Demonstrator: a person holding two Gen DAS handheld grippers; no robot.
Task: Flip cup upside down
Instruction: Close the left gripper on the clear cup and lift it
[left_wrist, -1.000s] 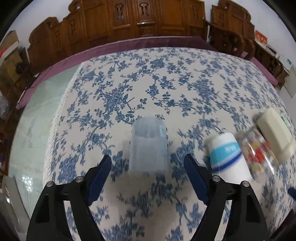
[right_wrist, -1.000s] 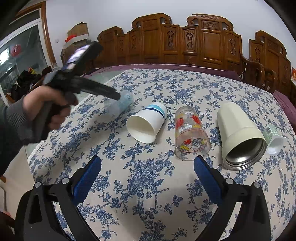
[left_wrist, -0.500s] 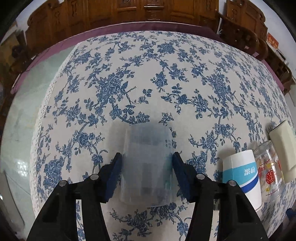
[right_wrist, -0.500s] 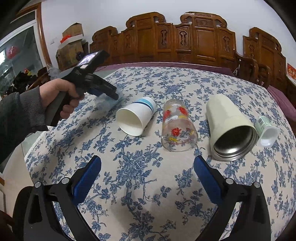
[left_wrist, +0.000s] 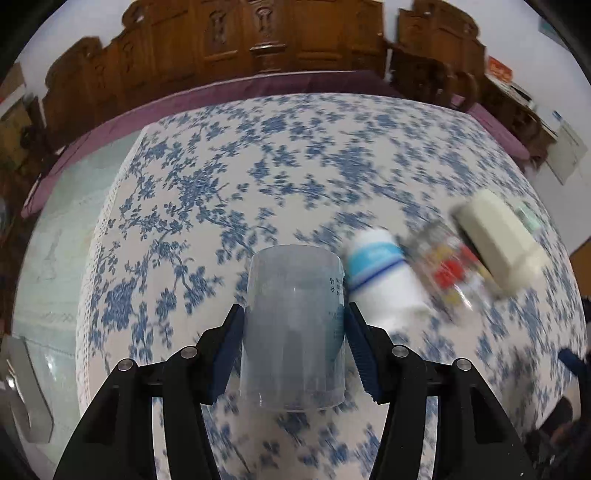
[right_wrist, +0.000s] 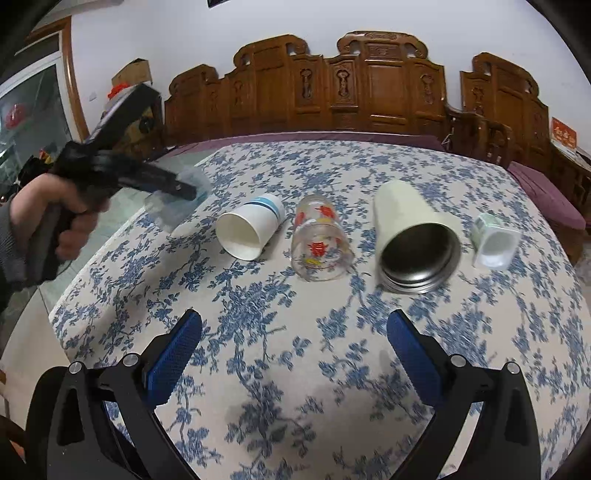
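Translucent bluish plastic cup (left_wrist: 293, 328): now clamped by left gripper (left_wrist: 293, 332), lifted off table since a moment ago; flip pending. Right gripper (right_wrist: 293, 343): open, empty.

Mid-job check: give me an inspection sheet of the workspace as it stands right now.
Surface: floral tablecloth covers the table.
Job's things: clear plastic cup clamped in the left gripper, lifted off the cloth.
Clutter: paper cup, printed glass, cream steel tumbler and small white bottle, all on their sides.
Grippers: left shut on the cup; right gripper open, holding nothing.
Cables: nothing seen.
Surroundings: carved wooden chairs behind the table.
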